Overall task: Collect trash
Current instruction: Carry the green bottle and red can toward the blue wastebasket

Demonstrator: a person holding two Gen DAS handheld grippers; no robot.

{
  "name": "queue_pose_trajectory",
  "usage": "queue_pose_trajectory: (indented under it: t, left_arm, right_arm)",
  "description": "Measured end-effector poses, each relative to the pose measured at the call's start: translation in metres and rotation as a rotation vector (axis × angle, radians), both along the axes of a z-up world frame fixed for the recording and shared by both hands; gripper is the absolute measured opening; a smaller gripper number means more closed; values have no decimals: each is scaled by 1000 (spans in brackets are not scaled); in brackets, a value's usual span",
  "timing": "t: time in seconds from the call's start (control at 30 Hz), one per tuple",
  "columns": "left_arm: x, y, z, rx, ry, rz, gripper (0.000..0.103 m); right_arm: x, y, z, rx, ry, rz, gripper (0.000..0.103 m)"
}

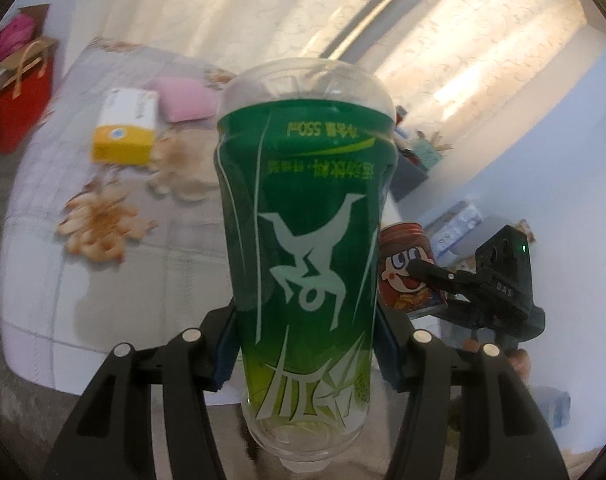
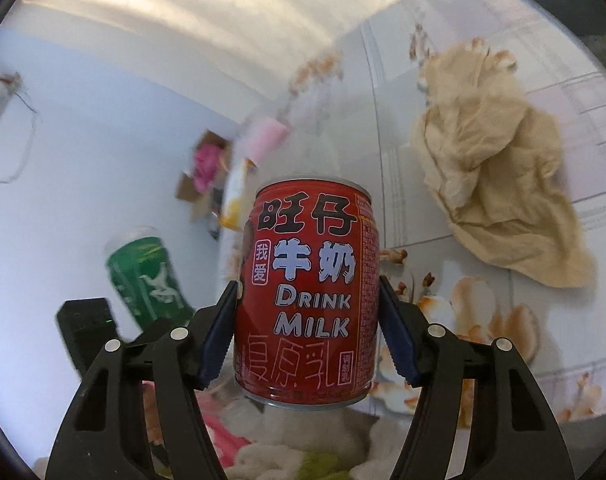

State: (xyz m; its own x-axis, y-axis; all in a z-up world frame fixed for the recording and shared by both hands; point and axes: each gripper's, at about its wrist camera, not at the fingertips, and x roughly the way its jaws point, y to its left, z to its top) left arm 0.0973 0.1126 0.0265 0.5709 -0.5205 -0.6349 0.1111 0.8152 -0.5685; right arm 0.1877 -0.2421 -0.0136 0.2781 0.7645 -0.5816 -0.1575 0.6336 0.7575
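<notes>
My left gripper [image 1: 305,312] is shut on a clear plastic bottle with a green label [image 1: 307,248], held upside down with its neck toward the camera. My right gripper [image 2: 307,312] is shut on a red milk can [image 2: 309,292], upright between the blue pads. In the left wrist view the red can [image 1: 403,268] and the other gripper's black body show to the right, behind the bottle. In the right wrist view the green bottle [image 2: 147,276] shows at the lower left. Both items hang above the bed.
A bed with a floral cover [image 1: 103,216] lies below. On it rest a yellow-and-white box [image 1: 125,128], a pink pillow [image 1: 183,98] and a crumpled beige cloth [image 2: 499,176]. A red bag [image 1: 19,108] stands at the far left. Curtains hang behind.
</notes>
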Motion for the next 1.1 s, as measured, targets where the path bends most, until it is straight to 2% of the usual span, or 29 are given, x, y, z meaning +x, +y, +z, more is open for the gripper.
queue_pose_trajectory:
  t: [0.17,0.3,0.47,0.6,0.7,0.8,1.0,1.1]
  left_arm:
    - [17,-41,26,-13,-43,-126,55]
    - [37,-96,48,-40,-75,-280,55]
    - [62,-202,69,-83,-85,-531,55]
    - [75,-292,68,-46,-58,-688,55]
    - [82,-369,54,-10,8,-786,55]
    - [87,-447,25,33,110,-867,55]
    - [89,-562,-42,165,288,-927,55]
    - [94,-607,-77,232,352,-899,55]
  right_arm:
    - [-26,-60,24,81,-73,-113,62]
    - [-55,-126,39,65,-123,-267,62]
    - [-108,-224,37,5,-135,-530,62]
    - [-160,-292,23,-34,-106,-734,62]
    - [-200,-337,7,-63,-65,-880,62]
    - [-228,-357,-18,-74,-14,-985,62]
    - [-265,-388,-74,-26,98,-1118,63]
    - [-268,-398,-91,-3,136,-1143,63]
